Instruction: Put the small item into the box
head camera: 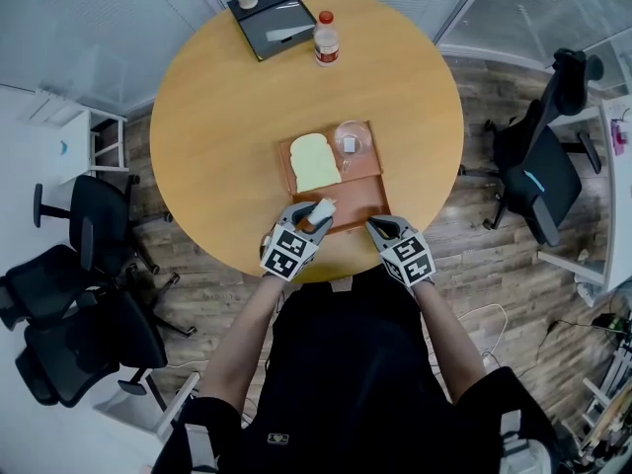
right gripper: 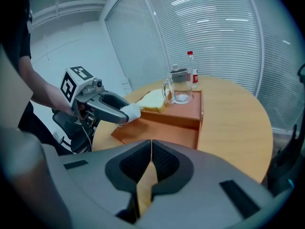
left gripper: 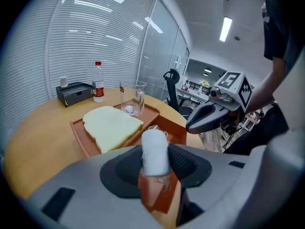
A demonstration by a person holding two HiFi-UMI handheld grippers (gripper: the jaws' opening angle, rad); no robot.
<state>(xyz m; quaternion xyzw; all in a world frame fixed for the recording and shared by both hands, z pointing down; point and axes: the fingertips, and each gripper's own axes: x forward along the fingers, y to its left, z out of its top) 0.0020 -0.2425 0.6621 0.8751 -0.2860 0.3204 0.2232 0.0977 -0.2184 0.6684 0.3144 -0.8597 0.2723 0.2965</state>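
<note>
Round table (head camera: 217,97), near edge | left claw (head camera: 318,215) clamped on white roll (left gripper: 155,152) above box (head camera: 363,197) rim; right claw (head camera: 378,227) together

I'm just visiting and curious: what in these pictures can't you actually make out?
- What lies in the glass: too small in the head view, indistinct in both gripper views.
- Label print on the bottle: too small everywhere.
- Near-left corner of the box: covered by the left tongs and white roll in the head view.
</note>
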